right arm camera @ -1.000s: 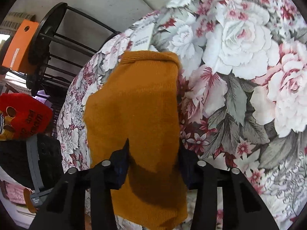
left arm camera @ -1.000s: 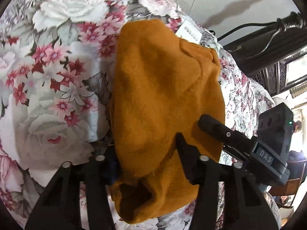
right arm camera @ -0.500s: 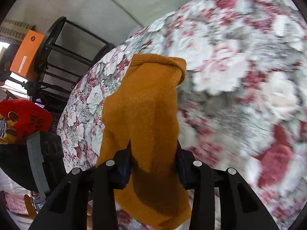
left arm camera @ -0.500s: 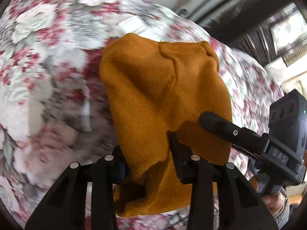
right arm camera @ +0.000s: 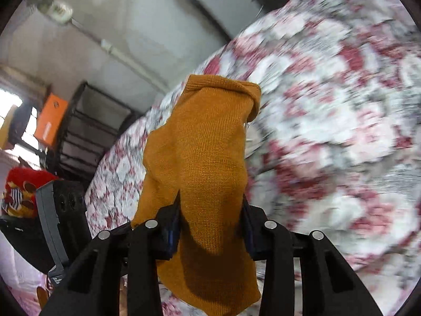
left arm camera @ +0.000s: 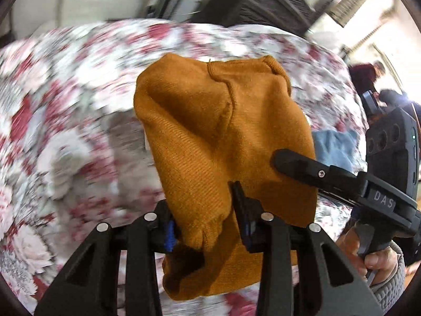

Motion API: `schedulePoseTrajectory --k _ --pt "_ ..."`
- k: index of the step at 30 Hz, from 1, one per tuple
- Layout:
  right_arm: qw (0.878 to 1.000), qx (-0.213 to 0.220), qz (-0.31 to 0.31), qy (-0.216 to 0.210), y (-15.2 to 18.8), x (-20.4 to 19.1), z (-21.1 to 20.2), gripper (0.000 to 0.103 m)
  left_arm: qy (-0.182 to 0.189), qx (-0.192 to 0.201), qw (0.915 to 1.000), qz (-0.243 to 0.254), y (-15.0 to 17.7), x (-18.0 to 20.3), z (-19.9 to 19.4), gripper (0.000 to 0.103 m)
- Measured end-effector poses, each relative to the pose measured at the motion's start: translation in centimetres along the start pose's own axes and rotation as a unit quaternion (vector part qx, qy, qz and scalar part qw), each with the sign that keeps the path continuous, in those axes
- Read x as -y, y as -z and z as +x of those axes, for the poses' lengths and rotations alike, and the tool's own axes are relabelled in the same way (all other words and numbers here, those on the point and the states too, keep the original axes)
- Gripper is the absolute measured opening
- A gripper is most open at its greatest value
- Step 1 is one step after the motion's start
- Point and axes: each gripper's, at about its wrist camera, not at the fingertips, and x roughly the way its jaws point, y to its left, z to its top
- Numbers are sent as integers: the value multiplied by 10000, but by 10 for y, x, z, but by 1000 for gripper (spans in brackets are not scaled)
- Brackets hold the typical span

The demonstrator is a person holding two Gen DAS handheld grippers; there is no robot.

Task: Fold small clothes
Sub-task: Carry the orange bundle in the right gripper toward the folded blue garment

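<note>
Mustard-orange knit fills the centre of both wrist views: the small garment [left arm camera: 210, 121] hangs above the floral bedspread [left arm camera: 65, 121], gathered at its near end where you hold it with both tools. Your left gripper [left arm camera: 204, 218] is clamped on a bunched edge of the knit; its fingers [left arm camera: 243, 210] press the fabric from either side, and a folded lump of cloth droops just below them. In the right wrist view, your right gripper [right arm camera: 210, 217] is likewise closed on the garment [right arm camera: 205, 158], with cloth pinched between both pads and a flap hanging down past them toward the camera. The far end of the garment, a ribbed hem [right arm camera: 223, 84], folds over on itself and lies against the bedspread [right arm camera: 329, 131]; whether it touches or only hangs near it, you cannot tell through the blur. From the left wrist view your right hand [left arm camera: 373, 258] grips its tool's handle at the right edge, with one black finger of that tool [left arm camera: 302, 163] lying across the knit. A light-blue cloth [left arm camera: 334, 147] sits on the bed just beyond that finger. An orange box [right arm camera: 50, 121] rests on a dark rack [right arm camera: 86, 137] off the bed's left side.
</note>
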Motion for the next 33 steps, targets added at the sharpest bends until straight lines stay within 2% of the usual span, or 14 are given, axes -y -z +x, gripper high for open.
schedulePoseTrajectory --k 7,11,18,23,27,33 --pt "9947 895 512 -52 -12 64 -98 39 243 -16 9973 692 -21 115 21 35" --pt "9870 1406 776 -65 -18 103 -151 39 288 -31 9934 1109 -35 182 32 35" --pt "9708 2143 1059 209 -19 156 -230 39 542 -111 9849 1643 -41 275 60 35" --pt "9590 2429 1422 331 -14 206 -269 39 698 -256 9764 2029 -37 332 90 35" --pt "9529 2509 1628 508 -5 241 -283 39 817 -501 9711 2187 -28 364 124 35" --pt "9396 2348 2365 785 11 318 -274 39 592 -957 9681 2238 -15 379 192 35"
